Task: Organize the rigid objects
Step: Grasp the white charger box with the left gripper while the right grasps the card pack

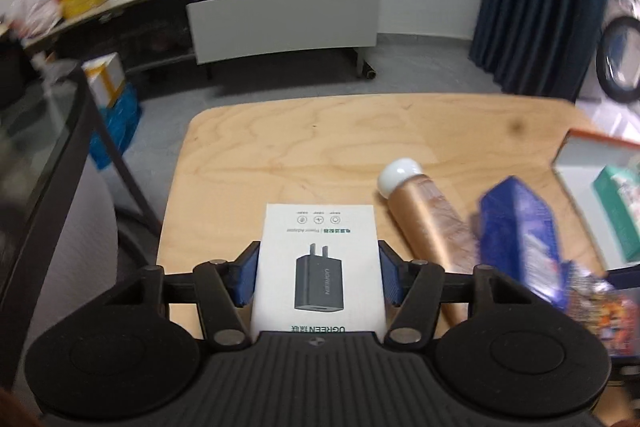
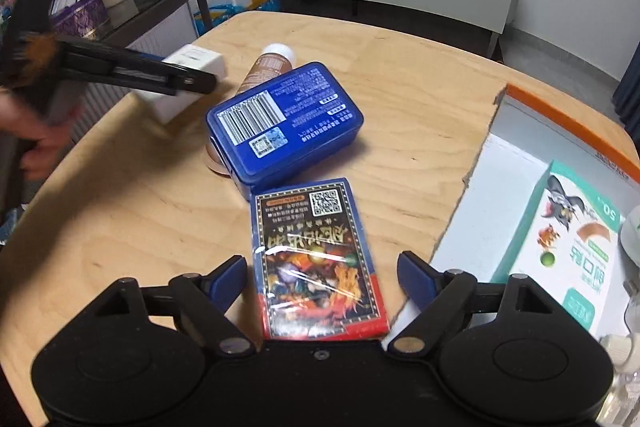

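The left tongs (image 1: 318, 277) are clamped on the long sides of the white charger box (image 1: 318, 267), just left of the blue tin (image 2: 284, 123) on the bench (image 2: 400, 87). It looks light and stiff; cardboard may dent. The right tongs (image 2: 322, 281) stand apart around the shiny card pack (image 2: 320, 263), just below the tin; probably slippery, best gripped across its long edges.

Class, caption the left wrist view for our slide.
Left gripper closed on white charger box; copper bottle lies beside it.
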The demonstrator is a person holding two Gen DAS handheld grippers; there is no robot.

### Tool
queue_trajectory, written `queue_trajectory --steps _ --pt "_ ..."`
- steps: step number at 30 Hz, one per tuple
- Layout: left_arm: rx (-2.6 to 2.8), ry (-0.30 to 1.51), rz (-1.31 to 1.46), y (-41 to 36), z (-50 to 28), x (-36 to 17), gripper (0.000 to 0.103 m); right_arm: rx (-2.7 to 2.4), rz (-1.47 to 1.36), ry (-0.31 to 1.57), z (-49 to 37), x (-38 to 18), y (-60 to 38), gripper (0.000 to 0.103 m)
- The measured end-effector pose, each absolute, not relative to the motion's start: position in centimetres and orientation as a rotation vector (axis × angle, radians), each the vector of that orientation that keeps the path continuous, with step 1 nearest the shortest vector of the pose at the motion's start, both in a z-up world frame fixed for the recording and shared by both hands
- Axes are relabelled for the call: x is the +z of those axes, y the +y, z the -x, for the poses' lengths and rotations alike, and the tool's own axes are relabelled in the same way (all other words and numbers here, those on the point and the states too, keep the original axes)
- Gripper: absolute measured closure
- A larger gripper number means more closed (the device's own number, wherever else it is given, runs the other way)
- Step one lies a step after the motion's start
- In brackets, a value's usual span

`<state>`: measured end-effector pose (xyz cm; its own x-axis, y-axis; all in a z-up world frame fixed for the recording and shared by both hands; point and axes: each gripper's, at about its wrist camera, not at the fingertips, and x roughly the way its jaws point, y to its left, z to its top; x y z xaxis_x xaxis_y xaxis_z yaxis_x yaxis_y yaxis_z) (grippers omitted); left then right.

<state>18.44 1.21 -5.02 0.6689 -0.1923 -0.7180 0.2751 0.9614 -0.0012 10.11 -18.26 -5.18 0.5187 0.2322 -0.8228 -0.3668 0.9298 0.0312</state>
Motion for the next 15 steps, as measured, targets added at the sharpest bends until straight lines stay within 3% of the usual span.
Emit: queue_trajectory --steps 1,2,3,15 --pt "-0.249 0.791 -0.109 1.2 -17.7 -4.6 0.043 0.358 0.163 0.949 -10.1 -5.3 -17.9 0.009" --pt "-0.232 0.783 -0.106 1.1 -16.8 -4.2 0.043 0.351 0.157 0.928 -9.9 -5.2 -17.8 0.026" --pt "-0.225 0.779 -0.097 1.0 -15.8 -3.9 0.043 0.348 0.145 0.907 -9.7 -5.1 -17.6 0.029" --pt "-0.167 0.774 0.006 -0.4 -6.8 -2.4 0.043 0.241 0.058 0.777 -4.3 -1.7 -17.3 0.031"
